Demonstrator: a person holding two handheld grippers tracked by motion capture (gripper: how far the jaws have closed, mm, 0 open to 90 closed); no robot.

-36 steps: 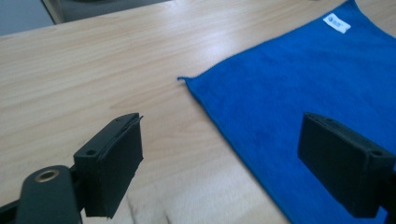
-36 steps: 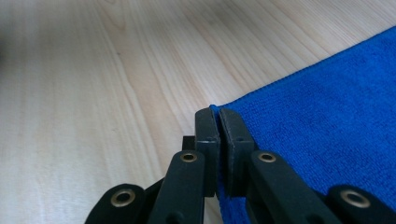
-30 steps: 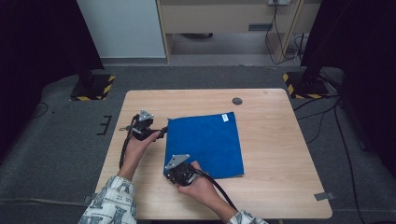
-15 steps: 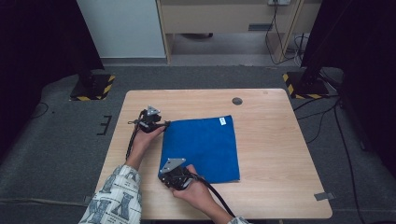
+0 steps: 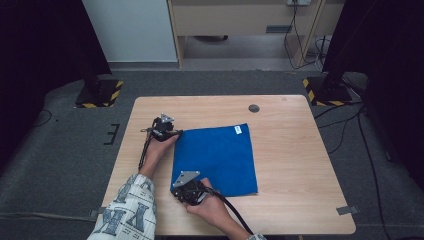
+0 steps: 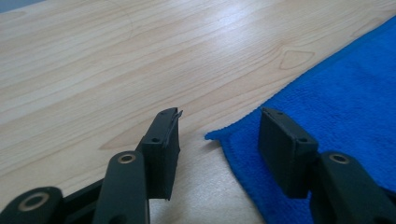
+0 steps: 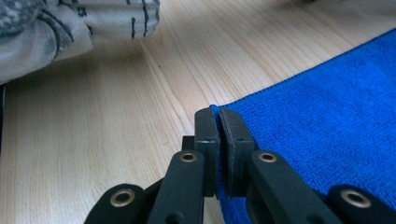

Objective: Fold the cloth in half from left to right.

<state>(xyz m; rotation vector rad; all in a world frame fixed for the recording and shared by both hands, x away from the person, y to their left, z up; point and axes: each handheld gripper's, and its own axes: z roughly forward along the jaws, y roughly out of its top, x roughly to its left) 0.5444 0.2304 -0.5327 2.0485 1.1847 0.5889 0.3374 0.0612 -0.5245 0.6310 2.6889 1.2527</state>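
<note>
1. A blue cloth [image 5: 216, 159] lies spread flat on the wooden table [image 5: 300, 165], a little left of the middle, with a small white tag [image 5: 238, 130] near its far right corner.
2. The left gripper [image 5: 167, 129] sits at the cloth's far left corner, held by the person's left hand [image 5: 159, 147].
3. In the left gripper view its 2 jaws stand apart and have just been closing. The cloth's corner [image 6: 219, 136] lies on the table in the gap between them, and neither pad presses on it; the right-hand jaw hangs over the blue fabric, the other over bare wood.
4. The right gripper [image 5: 186, 186] is at the cloth's near left corner, held by the right hand [image 5: 212, 210].
5. In the right gripper view its 2 jaws are clenched together, with the blue edge of the cloth [image 7: 216, 114] pinched between the pads at the tip.
6. A patterned sleeve [image 5: 127, 210] covers the left forearm, which rests along the table's left side; the same sleeve shows at the top left of the right gripper view.
7. A dark round cap [image 5: 254, 108] is set in the tabletop near the far edge, well apart from the cloth.
8. Black cables trail from both grippers back toward the person.
</note>
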